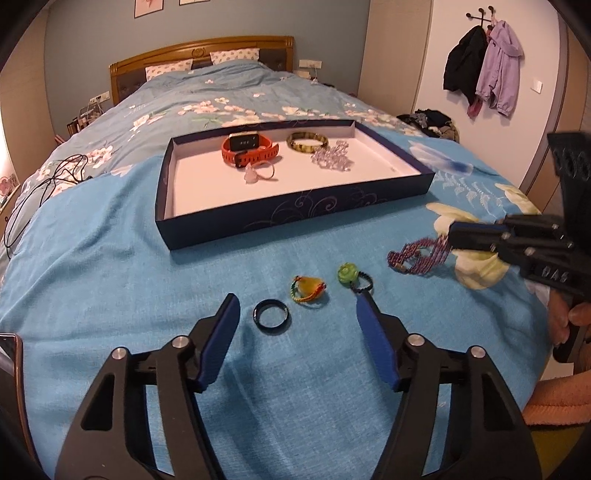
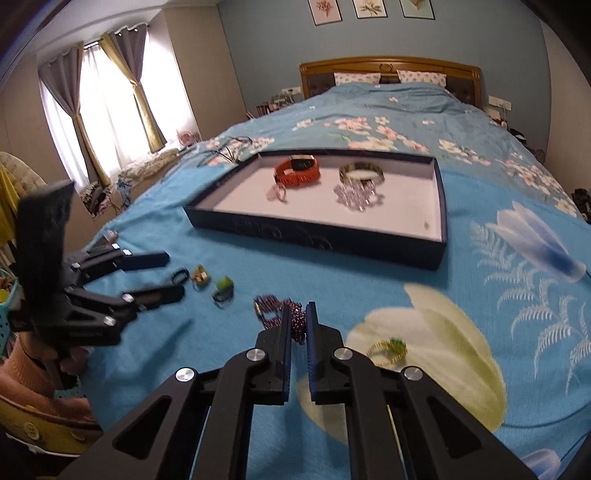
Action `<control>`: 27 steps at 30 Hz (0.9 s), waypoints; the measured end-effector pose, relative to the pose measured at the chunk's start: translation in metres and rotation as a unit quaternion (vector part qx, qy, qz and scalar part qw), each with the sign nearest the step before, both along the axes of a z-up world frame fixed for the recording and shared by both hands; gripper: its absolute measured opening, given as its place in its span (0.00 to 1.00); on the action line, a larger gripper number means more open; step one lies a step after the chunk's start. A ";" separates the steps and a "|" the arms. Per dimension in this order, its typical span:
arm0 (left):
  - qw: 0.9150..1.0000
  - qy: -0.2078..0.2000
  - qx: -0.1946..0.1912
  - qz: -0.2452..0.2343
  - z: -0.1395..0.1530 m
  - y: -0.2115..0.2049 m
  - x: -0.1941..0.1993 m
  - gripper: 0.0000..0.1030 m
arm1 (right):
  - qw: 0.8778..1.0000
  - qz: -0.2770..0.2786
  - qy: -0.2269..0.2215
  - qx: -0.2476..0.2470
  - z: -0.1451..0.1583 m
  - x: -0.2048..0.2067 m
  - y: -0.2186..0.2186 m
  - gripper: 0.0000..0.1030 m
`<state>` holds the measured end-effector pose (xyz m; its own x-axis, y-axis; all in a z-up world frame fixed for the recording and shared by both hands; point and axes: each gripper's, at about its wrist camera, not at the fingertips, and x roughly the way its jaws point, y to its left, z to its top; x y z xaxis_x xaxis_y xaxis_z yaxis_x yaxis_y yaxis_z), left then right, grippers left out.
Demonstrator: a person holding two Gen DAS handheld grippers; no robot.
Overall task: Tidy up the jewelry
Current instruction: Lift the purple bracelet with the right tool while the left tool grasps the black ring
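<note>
Presently catalogued: a bed (image 1: 110, 258) under a blue floral bedspread, wooden headboard (image 2: 388, 66) and two patterned pillows at the far end, in a blue-walled bedroom.

Tray: a shallow dark blue box (image 1: 295, 210) with white lining, lying on the bedspread. Contents: orange smartwatch (image 1: 249, 147), green-brown bangle (image 1: 307, 142), clear crystal bracelet (image 1: 331, 159), pale pink ring (image 1: 258, 173).

Loose on the bedspread, near side of the box: black ring (image 1: 271, 316), yellow-stone ring with braided band (image 1: 309, 291), green rose ring (image 1: 354, 277), purple beaded bracelet (image 1: 417, 254).

Left gripper (image 1: 295, 314): fingers moderately wide, nothing between the pads, the black ring just ahead of the gap.

Right gripper (image 2: 298, 321): fingers nearly together, clamped on the purple beaded bracelet, which lies on the bedspread.

Writing: raised characters on the right gripper body, seen from the left wrist, too blurred to read with confidence. The smartwatch display shows figures too small to read.

Left wrist view only: coats (image 1: 484, 66) on a wall hook, a dark clothes pile, black cables (image 1: 48, 181) on the bed.

Right wrist view only: curtained window (image 2: 107, 99), three framed prints (image 2: 369, 9), a gold-and-green ring (image 2: 389, 349) on the white flower print.
</note>
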<state>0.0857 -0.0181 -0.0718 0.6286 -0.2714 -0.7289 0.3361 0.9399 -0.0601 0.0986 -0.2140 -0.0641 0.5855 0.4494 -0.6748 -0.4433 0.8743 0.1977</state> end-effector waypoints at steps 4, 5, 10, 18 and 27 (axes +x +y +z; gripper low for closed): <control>1.000 0.029 0.000 0.003 -0.008 0.003 0.007 0.48 | 1.000 0.006 -0.012 0.009 0.010 0.002 0.004 0.06; 1.000 0.028 0.000 0.003 -0.008 0.003 0.008 0.46 | 1.000 0.008 -0.016 0.010 0.012 0.003 0.006 0.06; 1.000 0.027 0.005 0.002 -0.009 0.002 0.009 0.35 | 0.999 0.015 -0.027 0.012 0.020 0.005 0.012 0.06; 1.000 0.027 0.001 0.011 -0.009 0.005 0.009 0.22 | 0.999 0.018 -0.047 0.011 0.034 0.008 0.016 0.06; 1.000 0.009 0.011 0.023 0.000 0.003 0.004 0.22 | 0.998 0.017 -0.051 0.011 0.037 0.010 0.016 0.05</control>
